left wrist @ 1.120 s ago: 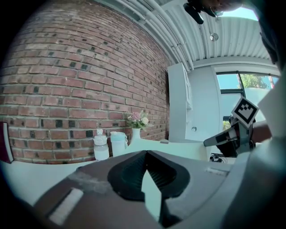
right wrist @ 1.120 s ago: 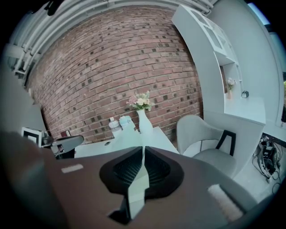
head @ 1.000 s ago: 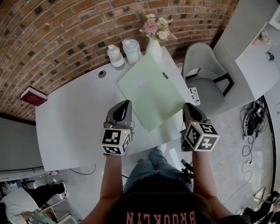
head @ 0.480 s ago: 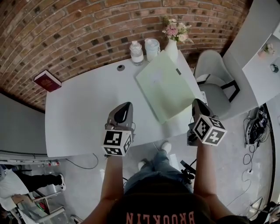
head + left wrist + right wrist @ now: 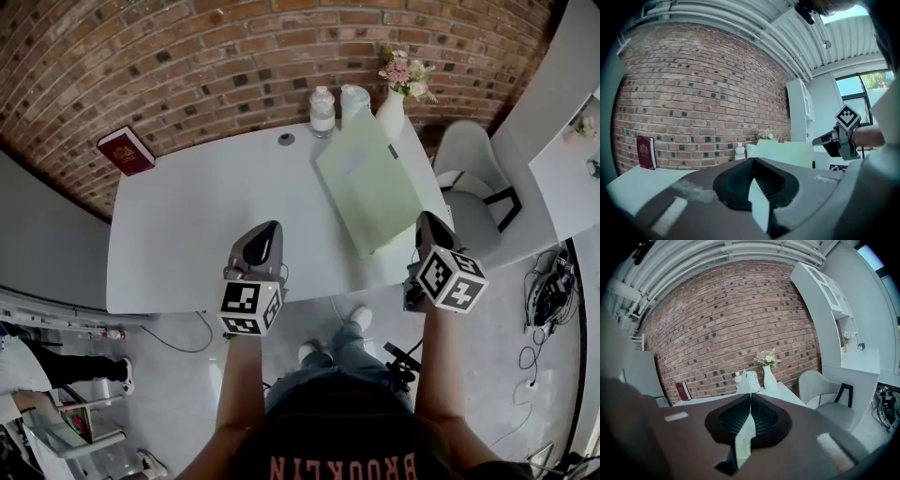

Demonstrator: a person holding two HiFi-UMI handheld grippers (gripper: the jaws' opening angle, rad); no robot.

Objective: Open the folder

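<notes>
On a white table (image 5: 187, 225) set against a brick wall (image 5: 187, 56), a pale green folder (image 5: 367, 187) lies flat and closed, at about 1 o'clock in the head view and toward the table's right end. Its far corner sits near a white vase of flowers (image 5: 392, 114), a clear bottle (image 5: 322, 111) and a pale jar (image 5: 354, 101) at 12 o'clock. Its near corner comes close to the table's front edge. A dark red book (image 5: 126, 150) stands upright at 10 o'clock, well apart from the folder. A grey chair (image 5: 469, 178) stands off the table's right end at 2 o'clock.

A person holds out two grippers near the table's front edge, both pointing toward 12 o'clock. The left gripper (image 5: 271, 226) is near the middle of the view, well apart from the folder, its jaws pressed together with nothing between them. The right gripper (image 5: 425, 218) is at 3 o'clock, just beside the folder's near right edge. Its jaws have just been closing and meet on nothing, and the folder shows ahead of the tips, not between them
</notes>
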